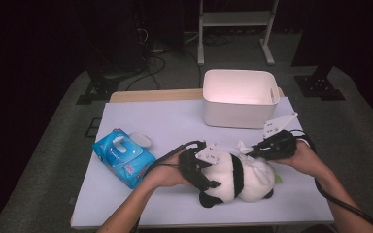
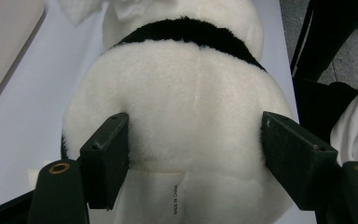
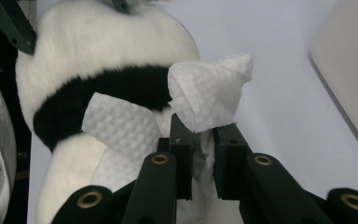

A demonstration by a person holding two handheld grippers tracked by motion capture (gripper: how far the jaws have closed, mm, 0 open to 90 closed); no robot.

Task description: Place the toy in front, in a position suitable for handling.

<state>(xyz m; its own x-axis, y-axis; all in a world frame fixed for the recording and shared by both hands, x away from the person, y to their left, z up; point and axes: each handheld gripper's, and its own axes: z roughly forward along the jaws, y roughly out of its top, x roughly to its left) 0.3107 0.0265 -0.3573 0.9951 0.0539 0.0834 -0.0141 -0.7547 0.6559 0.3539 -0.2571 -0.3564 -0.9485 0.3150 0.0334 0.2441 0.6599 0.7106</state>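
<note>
A black-and-white plush panda [image 1: 238, 178] lies on the white table [image 1: 175, 126] near its front edge. My left gripper [image 1: 201, 172] is shut on the panda's rear end; in the left gripper view its two pads [image 2: 107, 156] press into the white fur [image 2: 191, 107] on both sides. My right gripper [image 1: 252, 151] is shut on a crumpled white wet wipe [image 3: 209, 95], which rests on the panda's back [image 3: 98, 88] by its black band. In the high view the wipe [image 1: 252, 162] drapes over the panda's top.
A white plastic bin [image 1: 240, 97] stands at the table's far right, behind the panda. A blue pack of wet wipes [image 1: 123, 156] with its lid flipped open lies at the left. Cables trail from both grippers. Grey floor surrounds the table.
</note>
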